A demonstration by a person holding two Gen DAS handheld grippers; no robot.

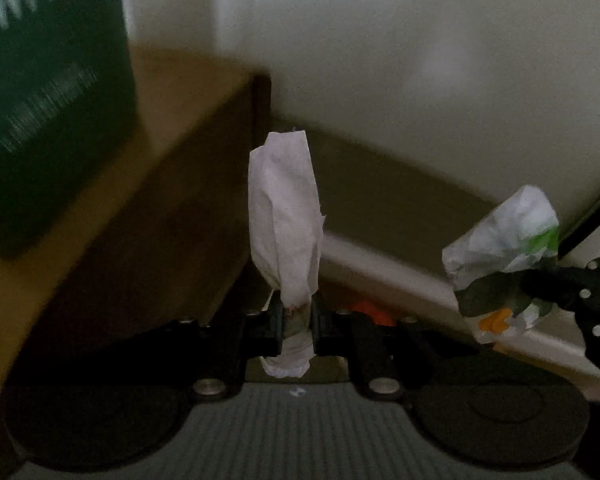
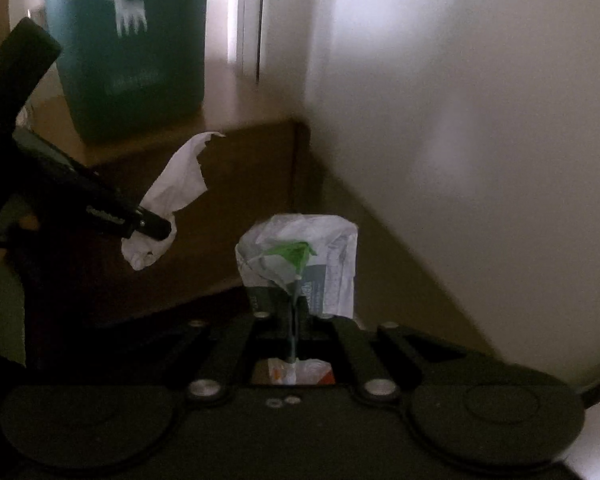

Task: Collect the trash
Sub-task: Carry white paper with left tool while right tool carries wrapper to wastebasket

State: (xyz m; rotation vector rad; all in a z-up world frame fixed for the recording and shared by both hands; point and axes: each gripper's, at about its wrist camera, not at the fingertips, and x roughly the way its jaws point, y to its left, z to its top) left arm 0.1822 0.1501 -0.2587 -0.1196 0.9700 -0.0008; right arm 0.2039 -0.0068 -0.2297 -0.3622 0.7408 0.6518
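My left gripper [image 1: 298,322] is shut on a crumpled white tissue [image 1: 286,216] that stands up between its jaws; the same tissue [image 2: 176,190] and left gripper [image 2: 156,230] show at the left of the right wrist view. My right gripper [image 2: 294,320] is shut on a crumpled printed wrapper [image 2: 300,268], white with green and grey print. That wrapper [image 1: 504,248] and the right gripper [image 1: 540,284] also show at the right of the left wrist view. Both grippers are held in the air, side by side.
A dark green bin with a white moose print [image 2: 128,48] stands on a brown wooden ledge [image 2: 236,132] ahead to the left; it also shows in the left wrist view [image 1: 48,92]. A white wall [image 2: 460,120] fills the right. An olive floor [image 1: 380,188] lies below.
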